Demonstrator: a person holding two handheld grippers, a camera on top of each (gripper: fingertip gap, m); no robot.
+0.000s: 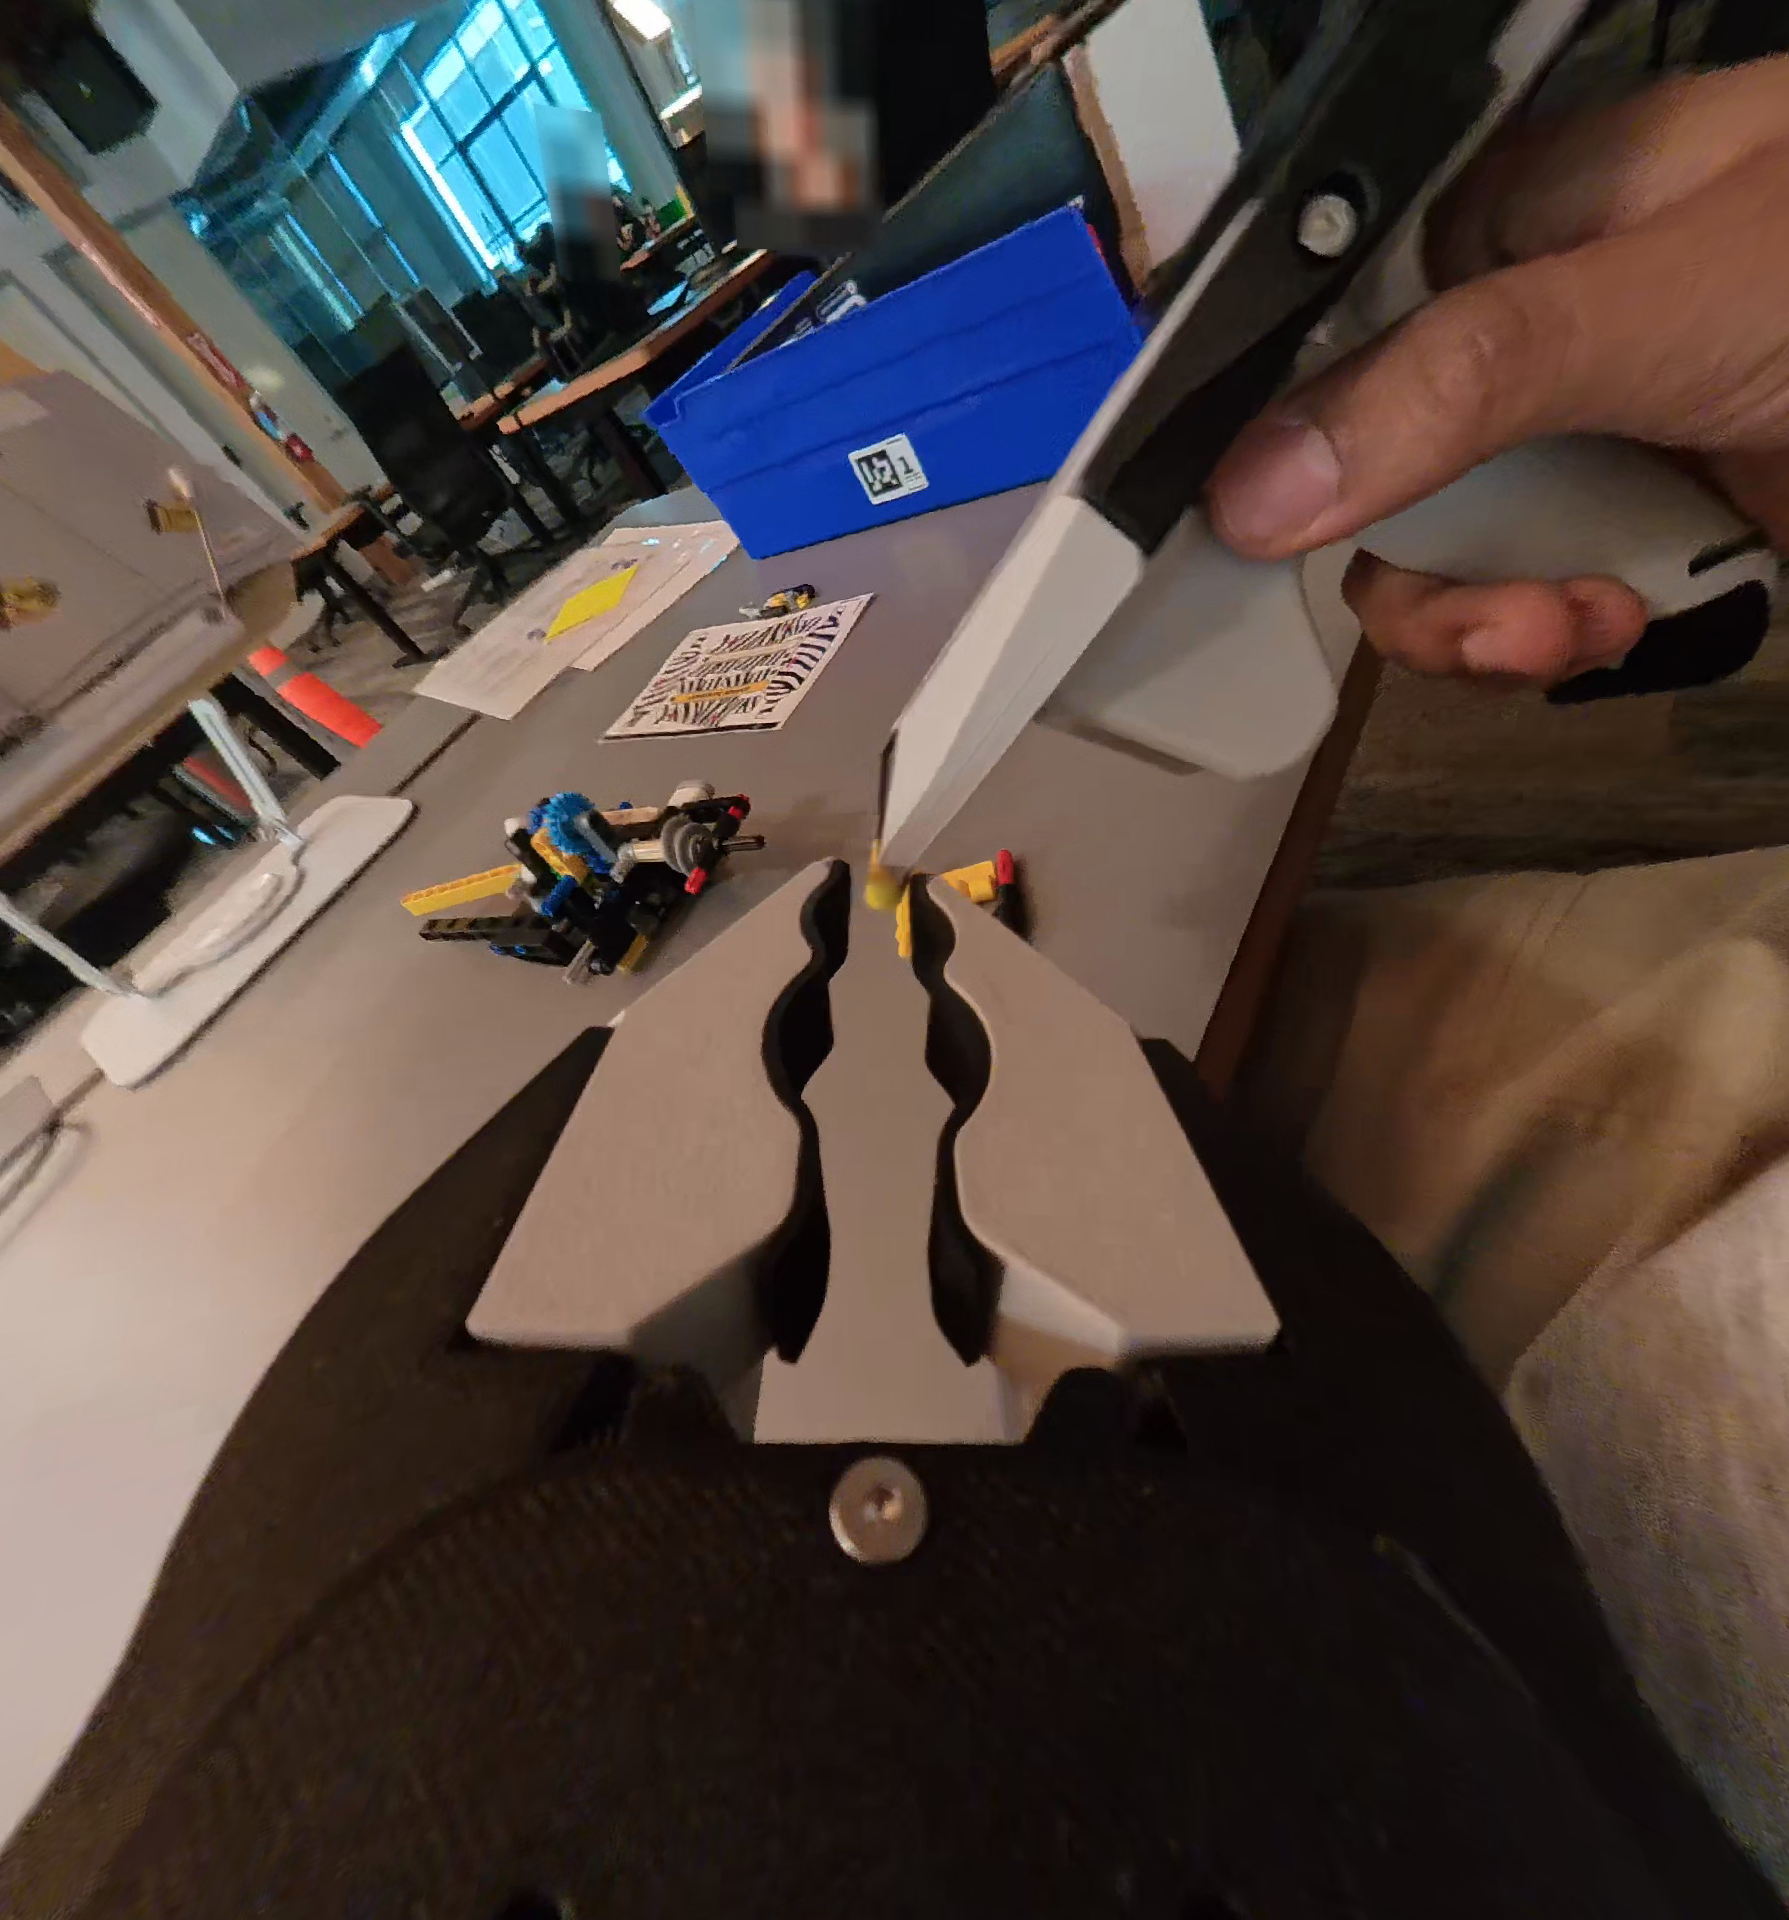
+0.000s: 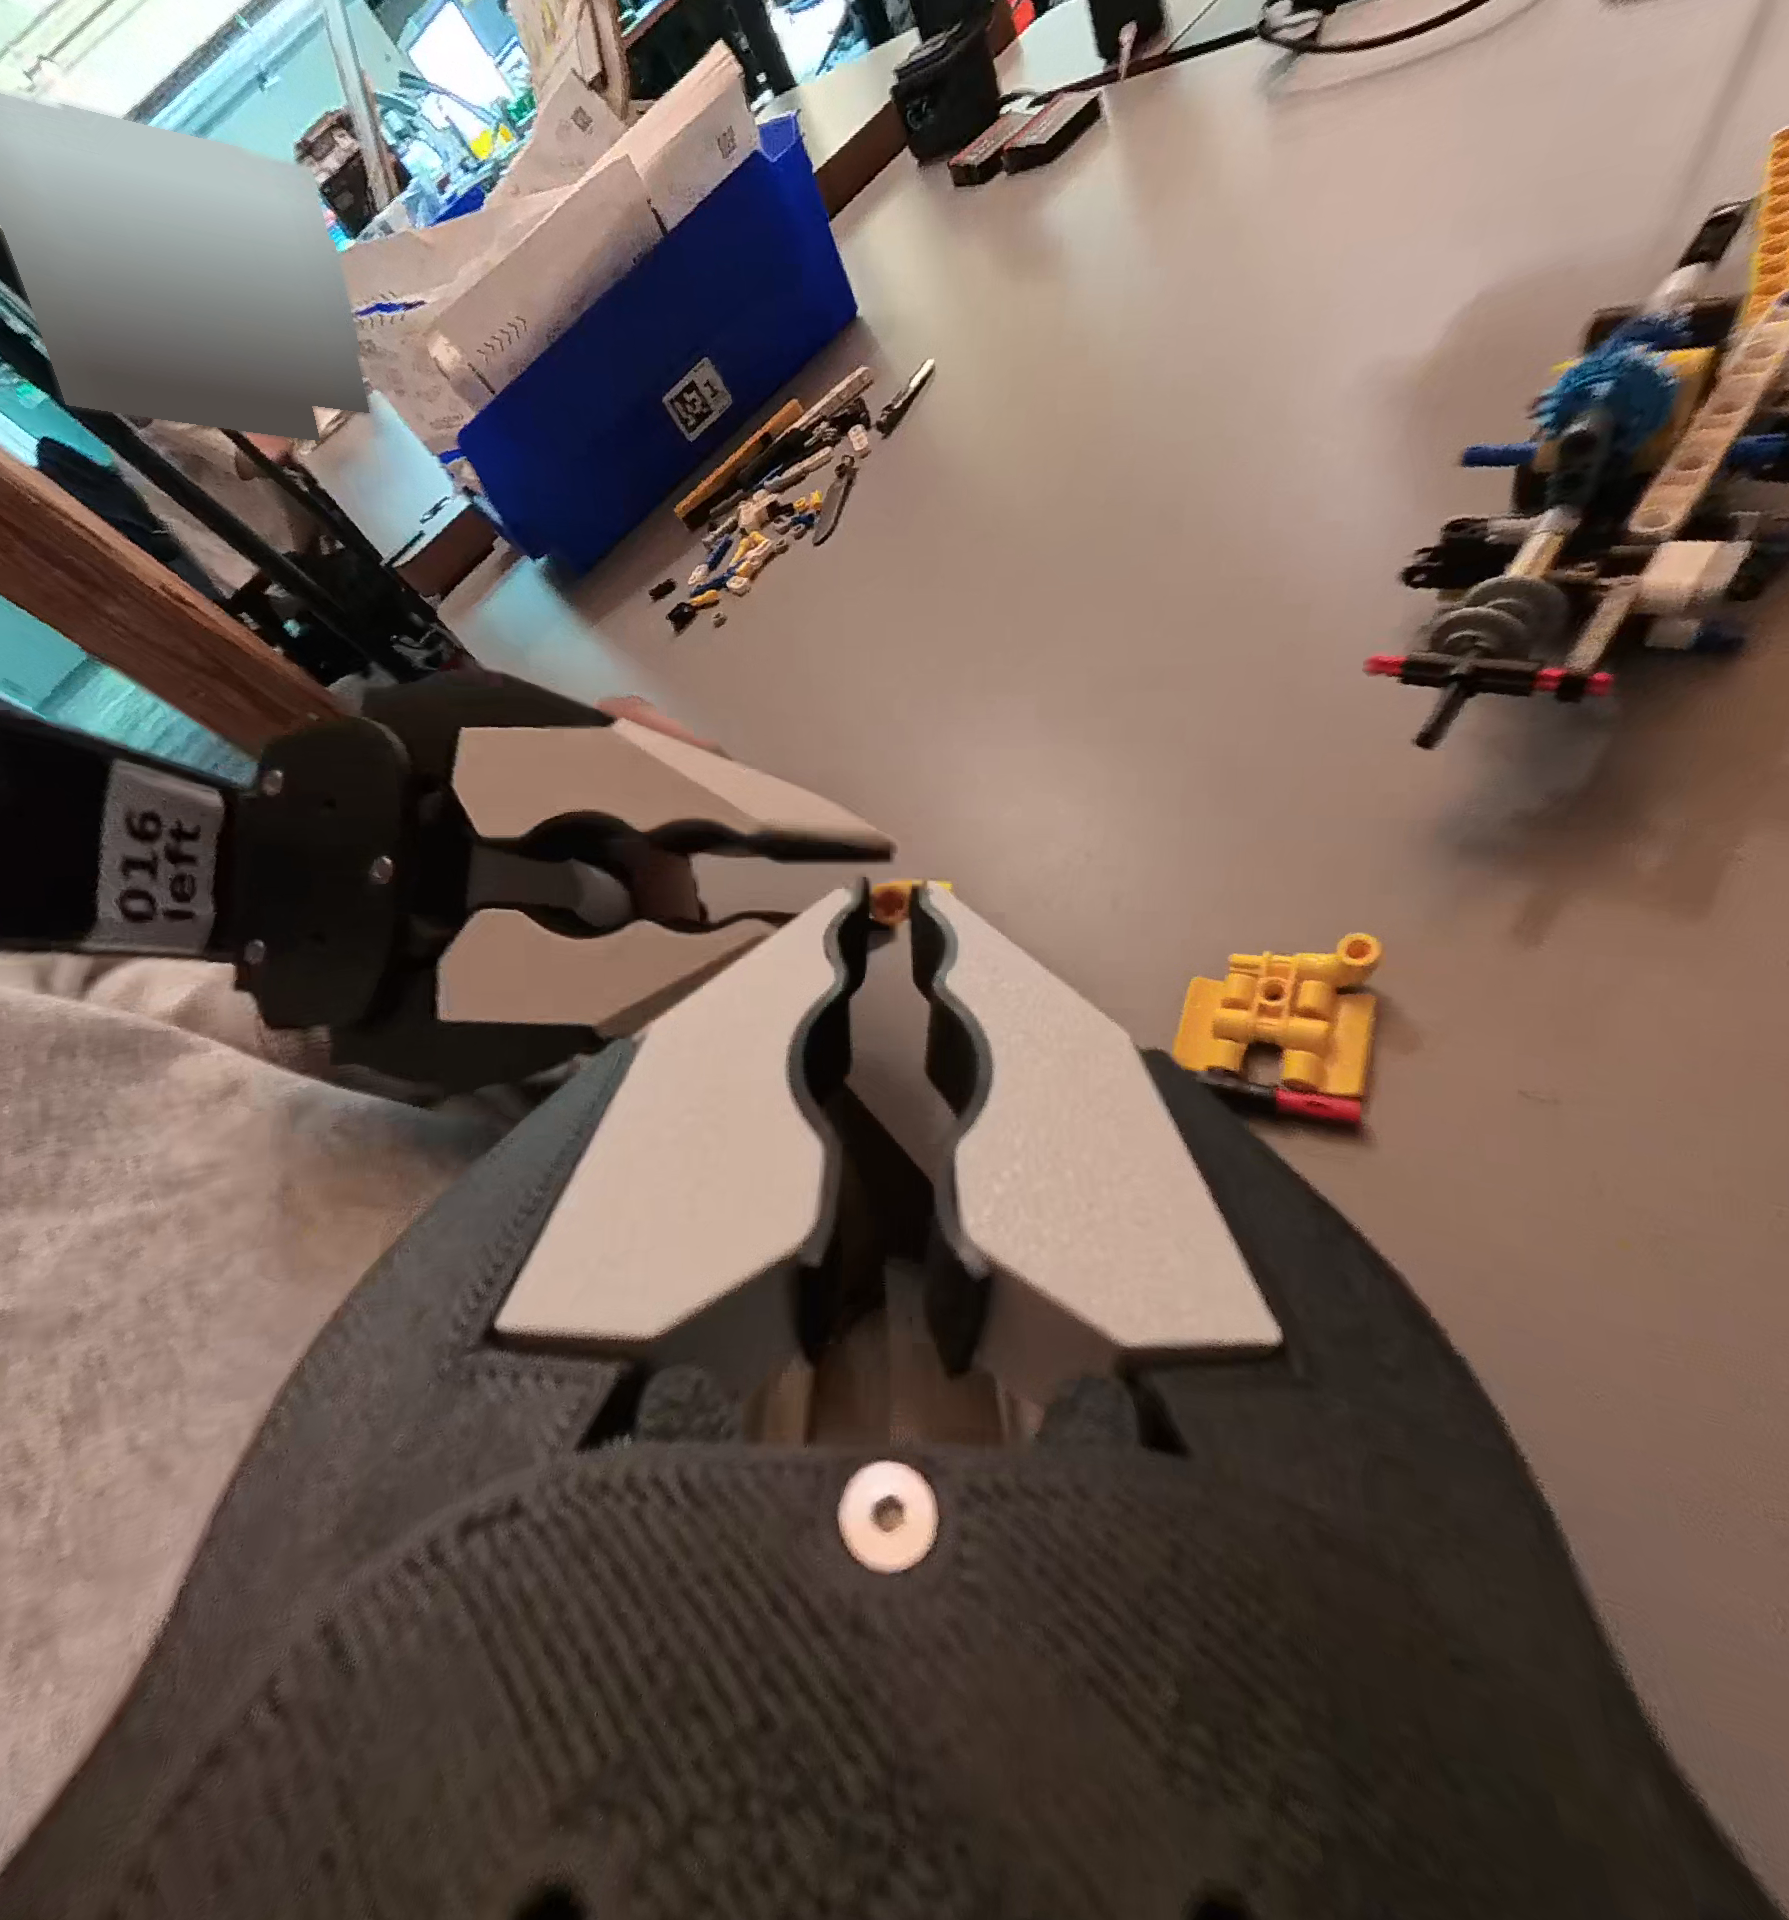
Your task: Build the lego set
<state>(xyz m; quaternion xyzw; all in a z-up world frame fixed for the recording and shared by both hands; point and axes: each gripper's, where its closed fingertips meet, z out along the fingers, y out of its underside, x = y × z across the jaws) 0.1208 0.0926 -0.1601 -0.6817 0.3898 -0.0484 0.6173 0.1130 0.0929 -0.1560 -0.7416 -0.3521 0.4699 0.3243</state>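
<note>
A small yellow Lego piece point(image 1: 879, 891) sits between my left gripper's point(image 1: 879, 881) near-shut fingertips, just above the grey table. My right gripper point(image 1: 890, 847) comes down from the upper right and pinches the same piece from above. In the right wrist view the piece point(image 2: 892, 900) shows between my right gripper's point(image 2: 895, 896) tips, with the left gripper point(image 2: 830, 879) meeting them from the left. A yellow sub-assembly point(image 2: 1279, 1023) with a red-tipped black pin lies just right of the tips and also shows in the left wrist view point(image 1: 978, 881). The part-built model point(image 1: 609, 883) point(image 2: 1638, 499) stands farther out.
A blue bin point(image 1: 900, 395) point(image 2: 661, 384) stands at the back with a scatter of loose pieces point(image 2: 776, 499) beside it. A striped sticker sheet point(image 1: 739, 665) and papers point(image 1: 578, 613) lie beyond the model. The table's wooden edge point(image 1: 1274, 883) runs close by. A hand point(image 1: 1596, 312) holds the right gripper.
</note>
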